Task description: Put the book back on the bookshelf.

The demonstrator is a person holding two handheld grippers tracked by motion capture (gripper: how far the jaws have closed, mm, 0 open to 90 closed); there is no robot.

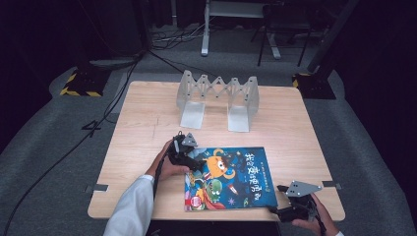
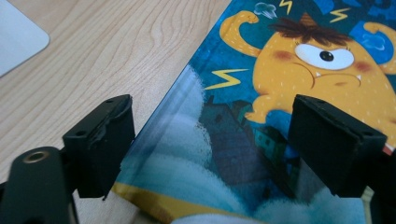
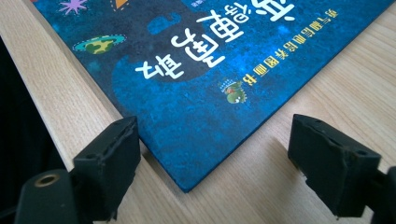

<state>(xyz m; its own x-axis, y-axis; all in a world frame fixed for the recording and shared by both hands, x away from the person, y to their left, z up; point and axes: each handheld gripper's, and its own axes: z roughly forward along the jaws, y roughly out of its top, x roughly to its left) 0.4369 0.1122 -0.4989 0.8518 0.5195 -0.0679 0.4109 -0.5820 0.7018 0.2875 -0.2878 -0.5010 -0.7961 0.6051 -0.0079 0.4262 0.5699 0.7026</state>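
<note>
Blue book [image 1: 229, 179] between both wide-open tongs, ungripped.

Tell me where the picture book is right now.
The picture book lies flat at the table's near edge in the high view, between the left gripper and right gripper.

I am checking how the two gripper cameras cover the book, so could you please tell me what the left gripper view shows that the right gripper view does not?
Left gripper view: the orange one-eyed monster on the cover, yellow lightning bolts, and a corner of a pale grey base plate on the table.

Right gripper view: white title characters, a small green figure, the book's corner between the open jaws, and the table's edge.

Both: the blue picture book, the wooden table, and a pair of open black jaws.
</note>
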